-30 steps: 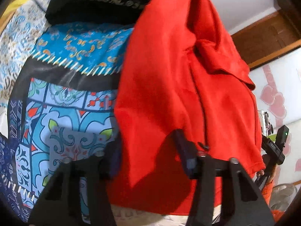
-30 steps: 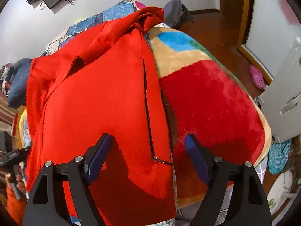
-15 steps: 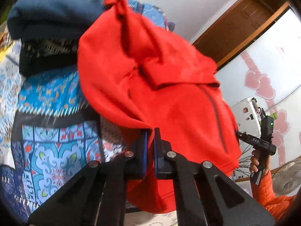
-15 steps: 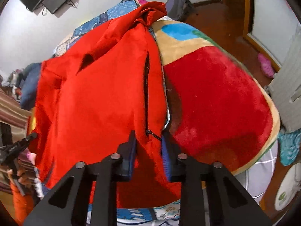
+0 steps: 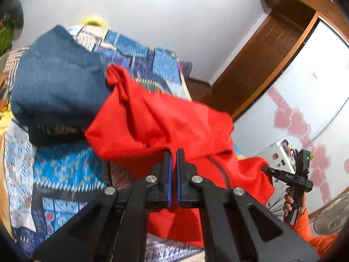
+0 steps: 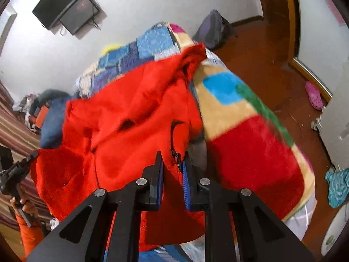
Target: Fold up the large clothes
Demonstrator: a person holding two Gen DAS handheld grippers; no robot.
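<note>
A red zip-up jacket [image 5: 165,122] lies spread over the bed, its lower hem raised off the covers. My left gripper [image 5: 173,152] is shut on the hem at one corner, with red cloth pinched between the blue pads. In the right wrist view the jacket [image 6: 130,113] fills the middle, and my right gripper [image 6: 172,159] is shut on the hem beside the zipper pull [image 6: 177,159]. The left gripper [image 6: 30,156] also shows at the left edge, holding the far corner. A hand in an orange sleeve carries the right gripper [image 5: 265,169] at the right of the left wrist view.
A folded dark blue garment [image 5: 56,87] sits on a black one at the head of the blue patterned bedspread [image 5: 65,170]. A red, tan and blue plush blanket [image 6: 250,144] covers the bed's right side. Also visible are a backpack [image 6: 214,28], a pink shoe [image 6: 314,96] and a fan [image 5: 331,216].
Both grippers went from open around the jacket's hem to shut on it. Both then rose, the left one more, lifting the hem off the bed and bunching the jacket.
</note>
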